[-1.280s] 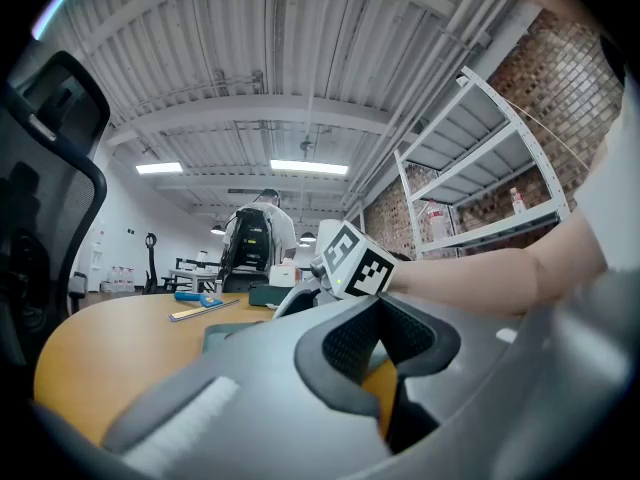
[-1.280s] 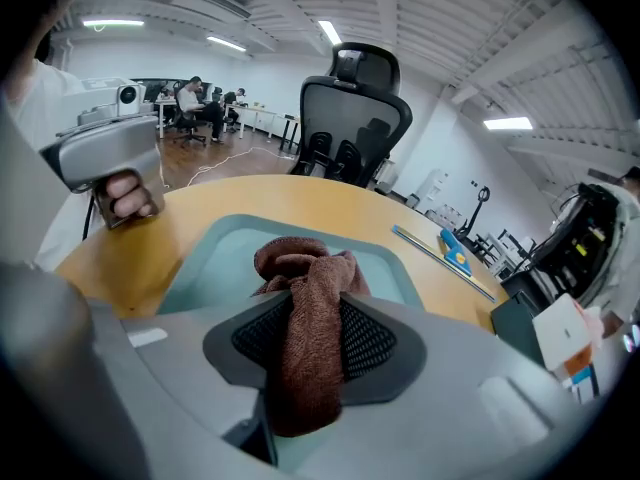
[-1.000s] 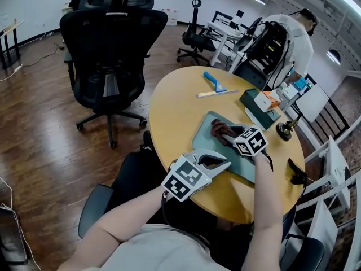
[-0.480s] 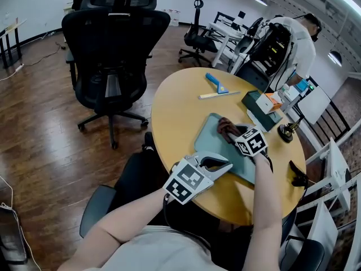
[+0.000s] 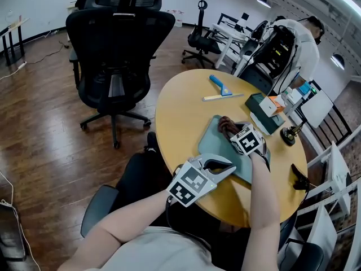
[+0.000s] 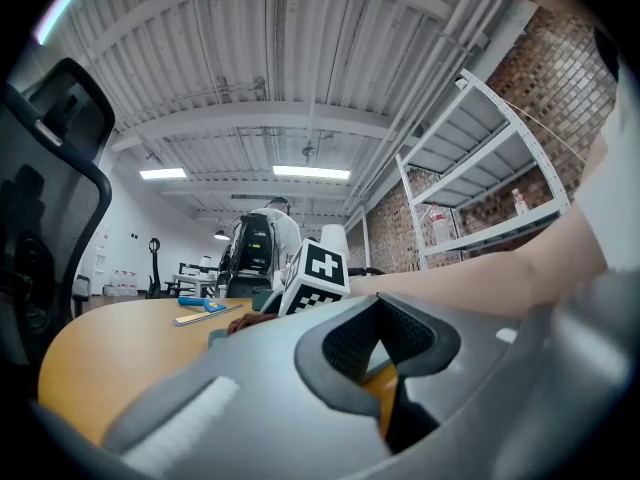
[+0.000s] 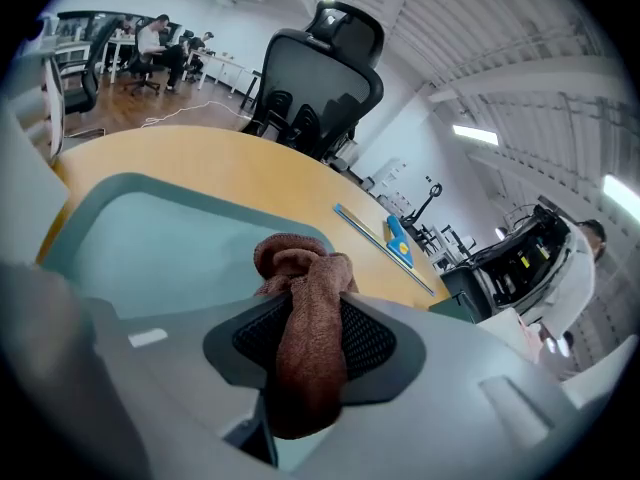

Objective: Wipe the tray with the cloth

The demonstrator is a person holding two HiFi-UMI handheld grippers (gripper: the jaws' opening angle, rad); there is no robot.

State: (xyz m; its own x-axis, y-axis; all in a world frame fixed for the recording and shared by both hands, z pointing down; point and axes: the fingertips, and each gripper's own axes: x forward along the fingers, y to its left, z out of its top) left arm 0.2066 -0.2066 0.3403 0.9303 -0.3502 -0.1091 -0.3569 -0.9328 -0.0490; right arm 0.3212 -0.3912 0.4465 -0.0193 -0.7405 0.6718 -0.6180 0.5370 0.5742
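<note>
Two grippers over a round wooden table (image 5: 179, 109). The right gripper (image 5: 232, 132) is clamped on the cloth (image 5: 226, 123). In the right gripper view a rust-brown wad sits between the dark pads (image 7: 365, 340), pinched mid-length, with a bunched knot sticking out past the tips. That knot rests on the tray (image 5: 211, 144), near its far end.

The tray is teal with a raised rim and rounded corners. It lies flat on the table in front of the person, towards the right side.

The left gripper (image 5: 227, 167) has its jaws together and nothing between them. Only the table and the tray show through the pad cut-out in the left gripper view. It lies low at the tray's near left corner, tips pointing right along the near rim. Can't tell if it touches the tray. The right gripper's marker cube (image 6: 318, 275) stands just beyond it in that view.

On the far side of the table are a blue squeegee (image 5: 219, 84) and, just beside it, a long pale ruler (image 5: 223, 97). Both are well apart from the tray. A dark green box (image 5: 260, 117) sits at the right edge just beside the tray, with a small white and orange box (image 5: 275, 104) on top.

A black office chair (image 5: 120, 44) stands on the wood floor to the left. Another person (image 5: 299, 41) with a black backpack (image 5: 274, 49) stands behind the table.
</note>
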